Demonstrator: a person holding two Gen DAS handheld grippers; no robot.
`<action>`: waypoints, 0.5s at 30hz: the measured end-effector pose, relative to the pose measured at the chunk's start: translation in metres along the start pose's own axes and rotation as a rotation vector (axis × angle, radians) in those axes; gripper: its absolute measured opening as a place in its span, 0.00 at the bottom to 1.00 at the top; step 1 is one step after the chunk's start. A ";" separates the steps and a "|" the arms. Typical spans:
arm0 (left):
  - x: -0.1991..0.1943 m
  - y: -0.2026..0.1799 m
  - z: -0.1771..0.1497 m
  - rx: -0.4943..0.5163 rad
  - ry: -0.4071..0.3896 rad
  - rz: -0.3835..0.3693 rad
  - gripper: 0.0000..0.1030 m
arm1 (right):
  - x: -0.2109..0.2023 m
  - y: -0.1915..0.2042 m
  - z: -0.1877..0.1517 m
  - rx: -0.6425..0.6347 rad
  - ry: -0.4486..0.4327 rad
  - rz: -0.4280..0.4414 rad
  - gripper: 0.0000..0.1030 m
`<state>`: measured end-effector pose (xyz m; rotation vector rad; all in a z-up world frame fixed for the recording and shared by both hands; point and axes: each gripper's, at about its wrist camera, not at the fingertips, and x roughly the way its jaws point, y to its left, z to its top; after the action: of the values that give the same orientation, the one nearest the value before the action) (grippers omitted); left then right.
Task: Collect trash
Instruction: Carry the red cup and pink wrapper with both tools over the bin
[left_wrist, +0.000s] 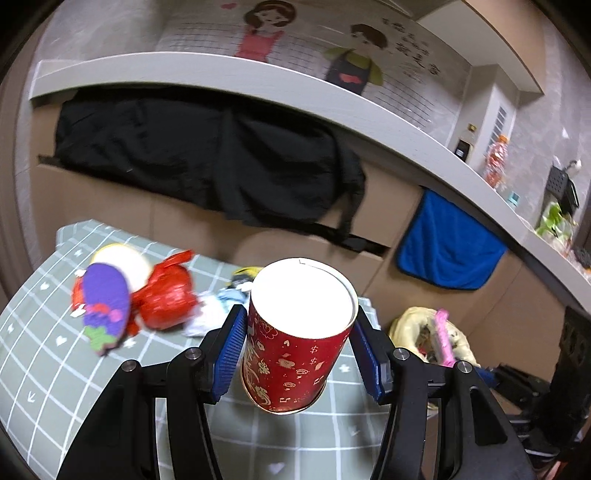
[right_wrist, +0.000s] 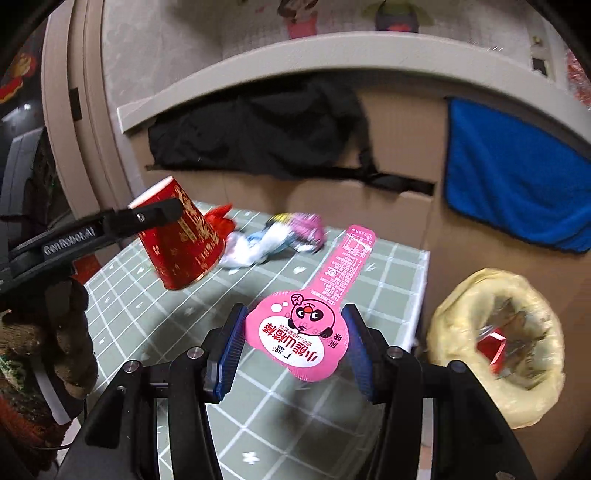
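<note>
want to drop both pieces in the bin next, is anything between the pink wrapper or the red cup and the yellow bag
Nothing visible blocks either. The right gripper holds the pink wrapper above the table, and the yellow bag sits open just past the table's edge. The left gripper holds the red cup in the air, with only open table before that bag.

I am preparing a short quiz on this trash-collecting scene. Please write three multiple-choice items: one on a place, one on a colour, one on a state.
1. Where is the yellow trash bag?
A. on the table
B. beside the table, lower down
C. on the shelf

2. What colour is the towel hanging on the cardboard?
A. blue
B. green
C. white

3. What does the left gripper hold?
A. nothing
B. a pink packet
C. a red paper cup

Answers:
1 B, it stands past the table edge.
2 A, it is plainly blue.
3 C, its jaws clamp the cup's sides.
</note>
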<state>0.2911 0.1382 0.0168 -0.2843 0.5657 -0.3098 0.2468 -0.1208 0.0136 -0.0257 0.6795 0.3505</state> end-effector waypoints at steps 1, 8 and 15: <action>0.004 -0.008 0.002 0.009 0.002 -0.005 0.55 | -0.004 -0.006 0.002 0.003 -0.011 -0.009 0.47; 0.029 -0.069 0.008 0.077 0.014 -0.076 0.55 | -0.042 -0.063 0.016 0.025 -0.099 -0.117 0.47; 0.057 -0.135 0.013 0.132 0.011 -0.160 0.55 | -0.076 -0.131 0.024 0.065 -0.164 -0.223 0.47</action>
<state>0.3167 -0.0037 0.0468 -0.2009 0.5322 -0.5015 0.2494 -0.2638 0.0672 -0.0107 0.5188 0.1139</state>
